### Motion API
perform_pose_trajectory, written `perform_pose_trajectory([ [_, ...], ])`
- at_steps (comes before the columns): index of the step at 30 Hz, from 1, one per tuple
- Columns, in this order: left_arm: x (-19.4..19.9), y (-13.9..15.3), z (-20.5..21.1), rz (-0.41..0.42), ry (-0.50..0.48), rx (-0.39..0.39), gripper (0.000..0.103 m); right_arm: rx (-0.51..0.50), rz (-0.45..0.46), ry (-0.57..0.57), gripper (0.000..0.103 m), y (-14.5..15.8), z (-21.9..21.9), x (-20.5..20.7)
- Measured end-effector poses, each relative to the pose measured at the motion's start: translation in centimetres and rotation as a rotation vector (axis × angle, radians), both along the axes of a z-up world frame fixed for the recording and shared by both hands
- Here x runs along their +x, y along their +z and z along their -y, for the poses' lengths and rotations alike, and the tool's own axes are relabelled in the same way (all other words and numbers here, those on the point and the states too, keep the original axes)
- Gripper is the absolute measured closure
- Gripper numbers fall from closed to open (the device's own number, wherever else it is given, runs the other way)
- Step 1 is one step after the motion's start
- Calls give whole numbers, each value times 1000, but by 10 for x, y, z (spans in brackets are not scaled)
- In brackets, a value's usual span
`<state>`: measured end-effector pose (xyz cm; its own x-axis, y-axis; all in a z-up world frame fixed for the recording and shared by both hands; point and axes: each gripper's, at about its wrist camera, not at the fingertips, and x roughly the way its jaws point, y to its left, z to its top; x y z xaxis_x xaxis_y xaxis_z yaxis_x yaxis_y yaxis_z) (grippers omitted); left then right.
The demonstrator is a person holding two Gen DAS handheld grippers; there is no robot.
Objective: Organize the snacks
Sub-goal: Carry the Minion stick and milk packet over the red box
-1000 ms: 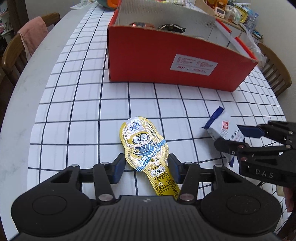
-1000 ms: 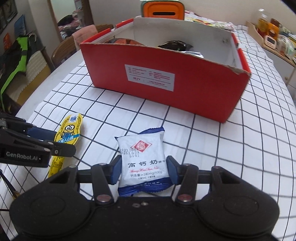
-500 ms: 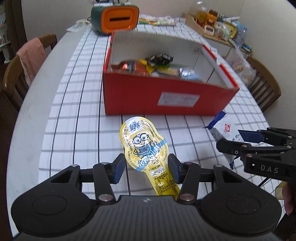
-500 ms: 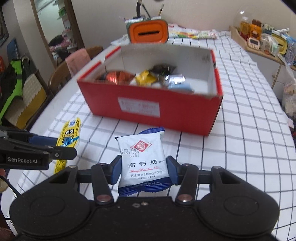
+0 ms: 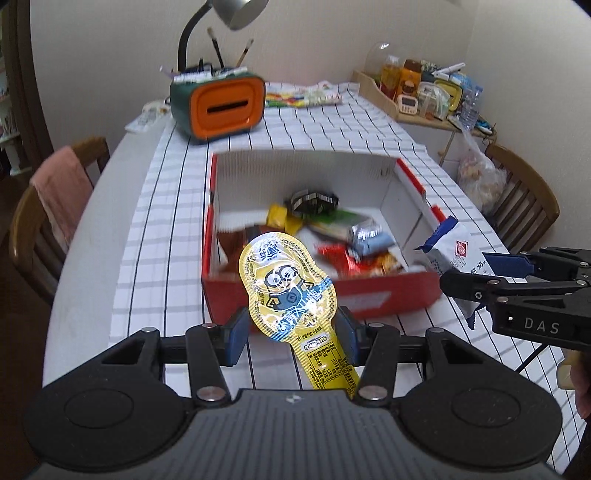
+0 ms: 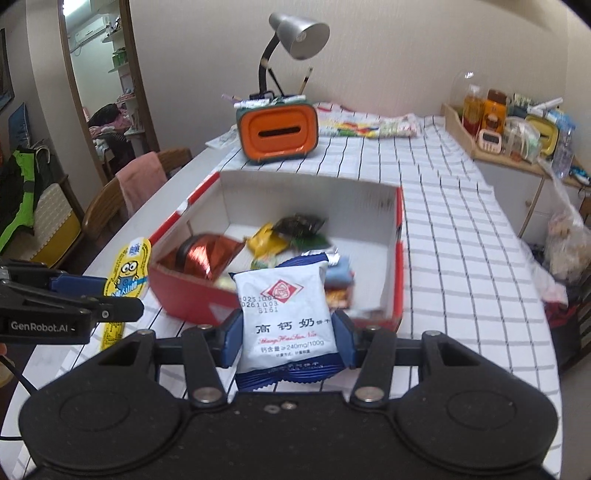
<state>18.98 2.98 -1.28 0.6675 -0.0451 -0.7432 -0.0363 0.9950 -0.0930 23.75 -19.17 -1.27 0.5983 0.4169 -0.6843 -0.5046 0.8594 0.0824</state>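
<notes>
Where the table's curved edge falls away at far left: wooden chair [image 5: 55,221] draped with a pink towel [image 5: 62,195], standing beside the white tablecloth with a black grid [image 5: 166,221]. Further in, at the far end of the cloth: green-and-orange box with a slot in its face [image 5: 219,105], pens and brushes sticking out of the top, grey gooseneck desk lamp [image 6: 295,33] rising behind it.

Nearer the middle: left gripper [image 5: 291,328], blue-padded jaws clamped on the narrow neck of a yellow spoon-shaped foil packet printed with a goggle-eyed cartoon figure [image 5: 288,291], held up off the cloth, its rounded head overlapping the near wall of the box behind, in the left wrist view. Behind it: open red cardboard box with white inner walls [image 5: 391,195], holding a loose heap of wrapped snacks [image 5: 332,236] in black, yellow, silver, blue and red; blurred, so single items hard to tell apart.

Right of that: right gripper [image 6: 288,339], blue pads pressed against both sides of a white pillow-shaped sachet with blue crimped ends and a red diamond logo [image 6: 284,314], also lifted clear of the cloth, just in front of the box's near wall. Seen side-on at the right edge of the left wrist view [image 5: 480,273], level with the box's right corner.

Far right: wooden tray of bottles and jars [image 5: 421,92] on a side shelf, then a second wooden chair [image 5: 524,206].
</notes>
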Motion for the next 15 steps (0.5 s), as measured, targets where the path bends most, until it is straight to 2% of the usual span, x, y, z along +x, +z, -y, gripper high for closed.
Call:
perform_pose_trajectory([
  [15,74,8,-7,4,9,58,53,-57,-33,-37,53,-12,-20,72],
])
